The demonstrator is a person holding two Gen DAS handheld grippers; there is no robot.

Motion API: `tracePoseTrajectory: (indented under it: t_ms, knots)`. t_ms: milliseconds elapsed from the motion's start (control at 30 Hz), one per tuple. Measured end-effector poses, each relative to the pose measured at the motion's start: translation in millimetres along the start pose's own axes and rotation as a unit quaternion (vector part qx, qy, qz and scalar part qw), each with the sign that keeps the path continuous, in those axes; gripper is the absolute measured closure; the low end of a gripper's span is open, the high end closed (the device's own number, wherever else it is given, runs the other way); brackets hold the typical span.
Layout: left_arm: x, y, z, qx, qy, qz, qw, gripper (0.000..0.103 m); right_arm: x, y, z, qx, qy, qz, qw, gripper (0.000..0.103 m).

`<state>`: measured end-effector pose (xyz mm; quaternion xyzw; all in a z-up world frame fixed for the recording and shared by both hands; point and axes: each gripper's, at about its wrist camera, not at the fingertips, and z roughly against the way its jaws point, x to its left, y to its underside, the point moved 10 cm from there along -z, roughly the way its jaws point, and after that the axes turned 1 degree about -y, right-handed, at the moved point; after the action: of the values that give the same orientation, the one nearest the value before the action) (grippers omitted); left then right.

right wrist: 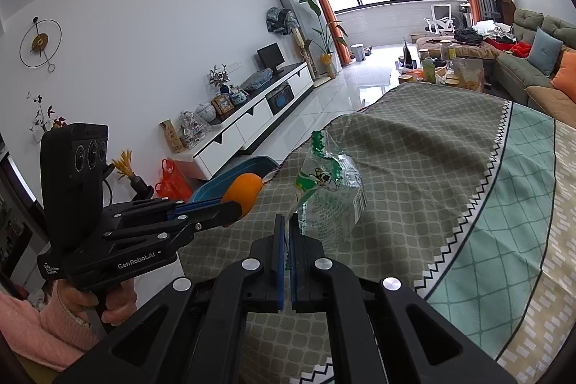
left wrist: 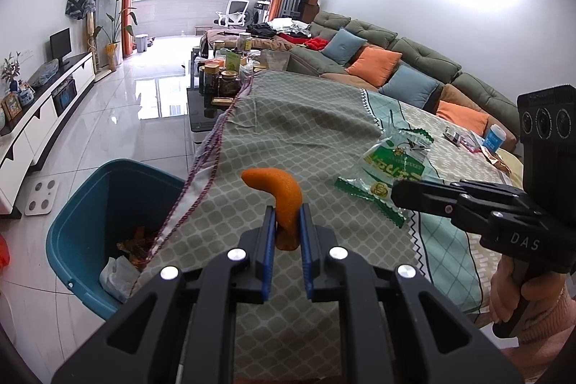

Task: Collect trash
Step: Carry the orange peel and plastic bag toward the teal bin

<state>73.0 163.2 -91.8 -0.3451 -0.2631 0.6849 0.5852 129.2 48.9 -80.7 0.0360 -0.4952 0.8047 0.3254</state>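
My left gripper (left wrist: 287,215) is shut on a curled piece of orange peel (left wrist: 284,197), held above the green-patterned tablecloth (left wrist: 309,128). The same peel (right wrist: 243,193) shows in the right wrist view at the left gripper's tip. My right gripper (right wrist: 287,222) is shut on the edge of a clear and green plastic snack wrapper (right wrist: 327,189), lifted off the cloth. In the left wrist view that wrapper (left wrist: 392,164) hangs from the right gripper's tip at the right. A teal trash bin (left wrist: 104,204) with wrappers inside stands on the floor by the table's left edge.
Jars and packets crowd the black coffee table (left wrist: 216,103) beyond the cloth. A green sofa with cushions (left wrist: 388,60) runs along the right. More small items (left wrist: 471,141) lie at the table's far right. A white TV cabinet (right wrist: 252,121) lines the left wall.
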Motion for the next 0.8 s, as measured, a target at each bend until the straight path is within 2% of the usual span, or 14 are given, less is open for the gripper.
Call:
tracePoseTrajectory:
  t_ms: [800]
  knots:
    - [31.6, 0.8, 12.9, -0.010, -0.029, 0.023, 0.9993, 0.089, 19.4, -4.1, -29.7, 0.012, -0.015, 0.017, 1.000, 0.100]
